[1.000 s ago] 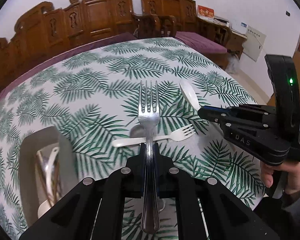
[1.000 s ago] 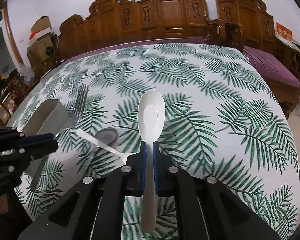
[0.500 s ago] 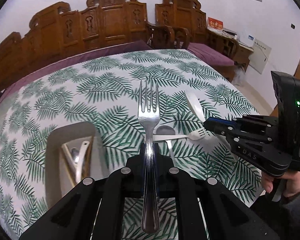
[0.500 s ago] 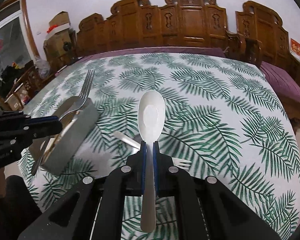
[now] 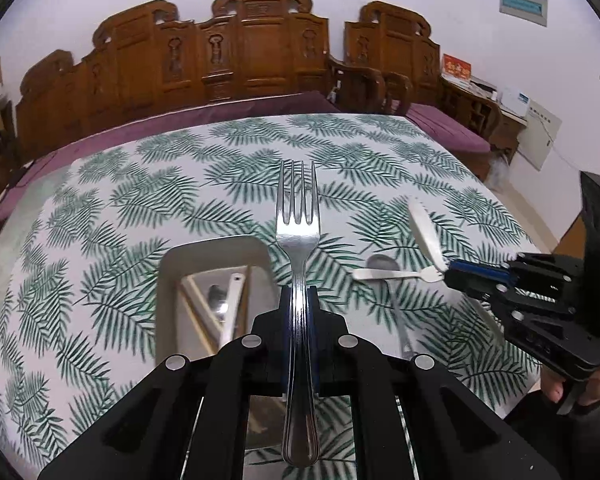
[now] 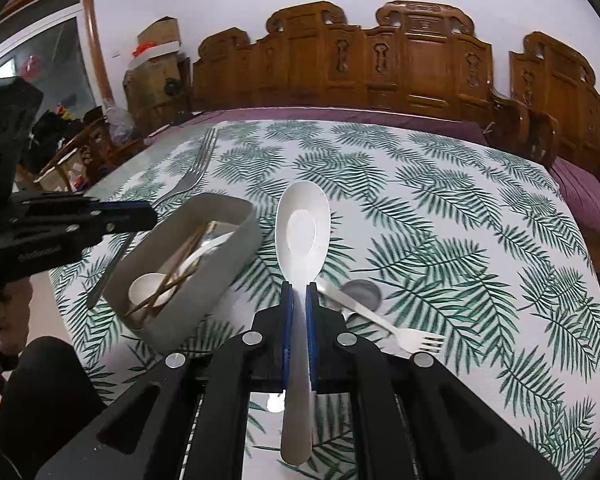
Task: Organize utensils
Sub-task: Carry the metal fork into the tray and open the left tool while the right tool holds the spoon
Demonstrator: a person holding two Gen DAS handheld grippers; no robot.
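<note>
Cutlery is airborne now: left gripper (image 5: 299, 300) pinches the metal fork (image 5: 298, 216), right gripper (image 6: 299, 300) pinches the white spoon (image 6: 302, 224). Both have swung over; the grey holder (image 6: 236, 216) now sits just left of each, ready for dropping. 2 utensils remain behind.

Green fern-leaf print on white tablecloth (image 5: 148, 208), silver fork (image 5: 298, 232), white spoon (image 6: 302, 232), grey holder (image 6: 204, 276), purple cushion (image 5: 444, 128)

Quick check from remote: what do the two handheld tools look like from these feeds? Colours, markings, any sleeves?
Both are matte black and angular. The right tool has blue-faced fingers, silver screw heads and faint lettering I can't read. The left tool looks the same: black body, blue fingers, silver screws. A dark sleeve sits below it.
</note>
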